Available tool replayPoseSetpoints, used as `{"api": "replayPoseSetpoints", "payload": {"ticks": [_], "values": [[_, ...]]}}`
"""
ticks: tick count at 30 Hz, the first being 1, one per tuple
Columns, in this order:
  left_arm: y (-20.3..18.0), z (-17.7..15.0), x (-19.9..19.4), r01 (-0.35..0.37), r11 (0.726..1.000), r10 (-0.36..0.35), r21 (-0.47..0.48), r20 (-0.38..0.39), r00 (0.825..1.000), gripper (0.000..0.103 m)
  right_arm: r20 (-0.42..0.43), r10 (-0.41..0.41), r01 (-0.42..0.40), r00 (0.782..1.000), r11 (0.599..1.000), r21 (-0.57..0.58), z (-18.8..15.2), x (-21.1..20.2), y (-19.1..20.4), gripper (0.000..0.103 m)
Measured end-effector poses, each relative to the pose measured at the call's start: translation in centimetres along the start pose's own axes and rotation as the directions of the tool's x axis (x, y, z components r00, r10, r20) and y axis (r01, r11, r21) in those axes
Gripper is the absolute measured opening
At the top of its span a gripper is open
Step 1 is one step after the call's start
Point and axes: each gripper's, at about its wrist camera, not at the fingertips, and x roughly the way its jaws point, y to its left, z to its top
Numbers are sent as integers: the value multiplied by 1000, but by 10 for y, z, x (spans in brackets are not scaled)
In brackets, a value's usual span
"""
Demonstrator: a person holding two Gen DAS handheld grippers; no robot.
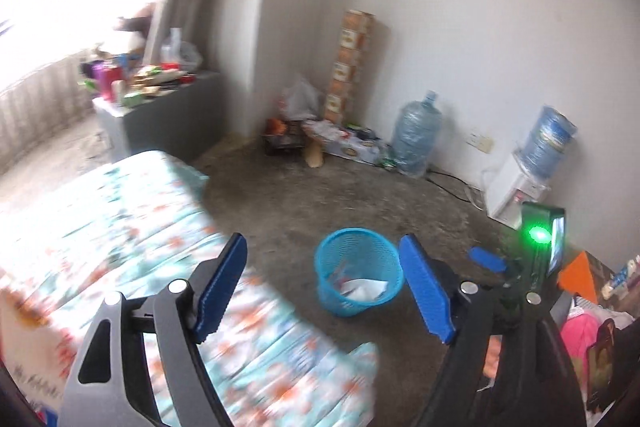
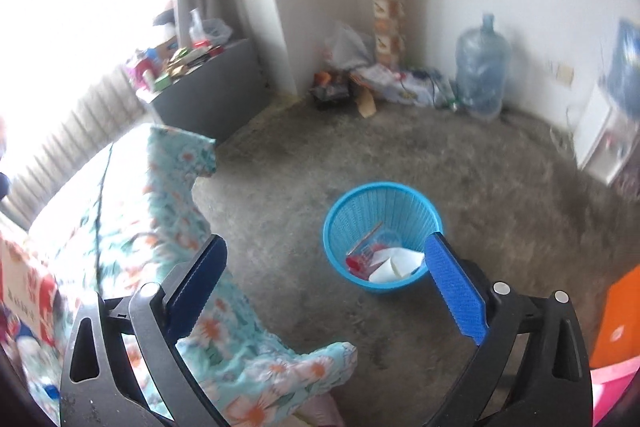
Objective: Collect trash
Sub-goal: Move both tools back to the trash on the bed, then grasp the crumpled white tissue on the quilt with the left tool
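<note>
A light blue mesh trash basket [image 1: 358,277] stands on the concrete floor, with white paper [image 1: 362,287] and other scraps inside. It also shows in the right wrist view [image 2: 382,235], holding white paper [image 2: 394,263], a red scrap and a thin stick. My left gripper [image 1: 322,291] is open and empty, raised above the edge of the bed with the basket between its blue pads. My right gripper [image 2: 326,287] is open and empty, held above the floor beside the bed, with the basket just ahead. Part of the right gripper [image 1: 540,247] shows at the right in the left wrist view.
A bed with a floral cover [image 1: 132,239] fills the left, also in the right wrist view [image 2: 168,227]. A cluttered grey table [image 2: 200,83] stands by the window. Boxes, bags and a water jug [image 2: 482,67] line the far wall. A water dispenser [image 1: 528,179] stands right.
</note>
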Motion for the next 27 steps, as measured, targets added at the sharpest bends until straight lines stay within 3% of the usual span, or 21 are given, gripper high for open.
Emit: {"api": "replayPoseSetpoints", "payload": {"ticks": [7,10,13,15,17,23,27], "values": [[65,-43,-90,-150,979,160,-137,70,985,77,74,10,7,997,974,-226,-11,-29,72,95],[93,-63,-126,-230,954,252,-193,97,963,77,113,56,-16,992,946,-325,-16,-39,97,95],[119,-84,-160,-296,922,332,-250,113,937,77,113,145,-95,983,925,-367,-15,-47,113,95],[134,-98,-180,-336,898,381,-285,121,917,77,91,245,-194,965,904,-380,-15,-55,127,95],[149,-112,-198,-371,871,428,-321,127,895,78,64,354,-301,933,866,-400,-14,-60,143,95],[197,-150,-232,-417,799,510,-433,120,852,78,42,450,-378,892,794,-477,-12,-71,194,95],[227,-168,-243,-398,758,521,-516,113,846,78,17,499,-432,867,767,-474,-14,-75,218,95]]}}
